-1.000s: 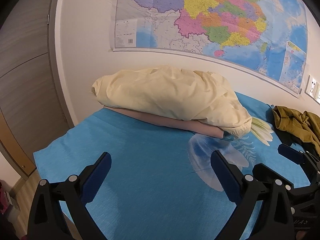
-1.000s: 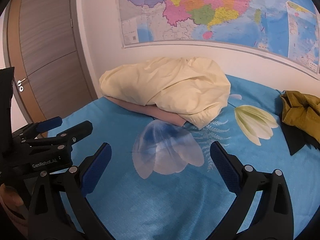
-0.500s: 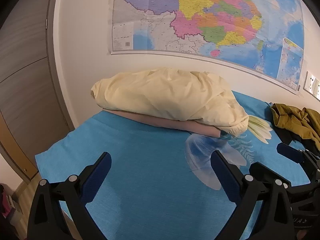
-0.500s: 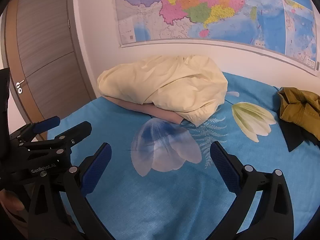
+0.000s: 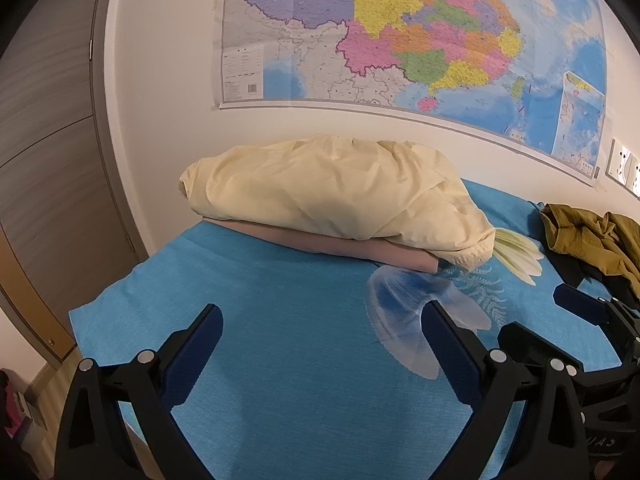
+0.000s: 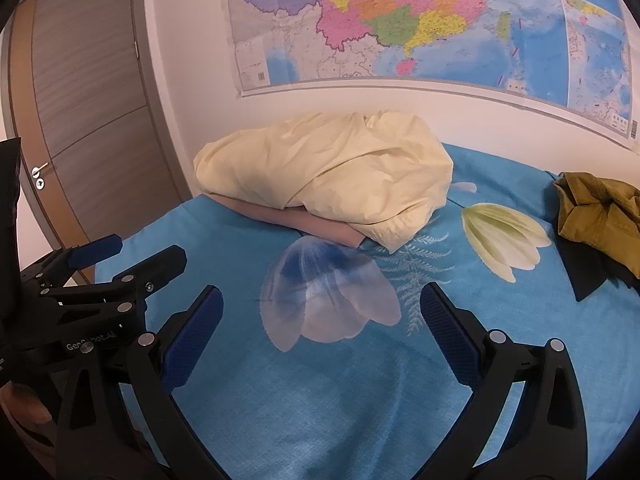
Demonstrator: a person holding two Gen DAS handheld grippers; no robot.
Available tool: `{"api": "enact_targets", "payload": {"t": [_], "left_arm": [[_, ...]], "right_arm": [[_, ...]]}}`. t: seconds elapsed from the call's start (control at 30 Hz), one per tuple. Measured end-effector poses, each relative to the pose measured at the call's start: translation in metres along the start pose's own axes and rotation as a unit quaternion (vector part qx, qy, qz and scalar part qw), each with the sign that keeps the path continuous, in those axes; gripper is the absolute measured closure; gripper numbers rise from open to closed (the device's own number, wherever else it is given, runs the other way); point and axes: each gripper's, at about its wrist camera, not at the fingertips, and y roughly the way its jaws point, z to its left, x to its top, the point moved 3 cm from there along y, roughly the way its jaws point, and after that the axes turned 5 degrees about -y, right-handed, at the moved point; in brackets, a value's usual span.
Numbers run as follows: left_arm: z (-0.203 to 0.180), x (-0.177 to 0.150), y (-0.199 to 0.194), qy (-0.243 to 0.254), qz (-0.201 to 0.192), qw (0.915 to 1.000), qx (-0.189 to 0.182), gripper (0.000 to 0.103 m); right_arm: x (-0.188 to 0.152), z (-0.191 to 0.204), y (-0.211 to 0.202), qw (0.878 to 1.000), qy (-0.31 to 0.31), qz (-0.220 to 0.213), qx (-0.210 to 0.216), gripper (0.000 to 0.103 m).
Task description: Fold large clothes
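Both grippers hover wide open over the bed, nothing picked up yet

You've drifted a touch left and back since a second ago, so no approach has begun; your left gripper (image 5: 320, 344) and right gripper (image 6: 320, 320) hang with jaws spread wide, empty, above the near edge of the bed (image 6: 320, 400); the olive garment (image 6: 596, 212) lies crumpled at the far right edge, well apart from both; the cream bedding (image 5: 320, 196) sits at the far edge.
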Motion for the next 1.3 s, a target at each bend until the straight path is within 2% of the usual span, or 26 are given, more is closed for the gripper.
{"api": "enact_targets", "payload": {"t": [1.3], "left_arm": [[-0.0012, -0.0031, 0.0068, 0.002, 0.009, 1.0000, 0.000, 0.007]], "right_arm": [[-0.0030, -0.0024, 0.0033, 1.000, 0.006, 0.005, 0.004, 0.006]]}}
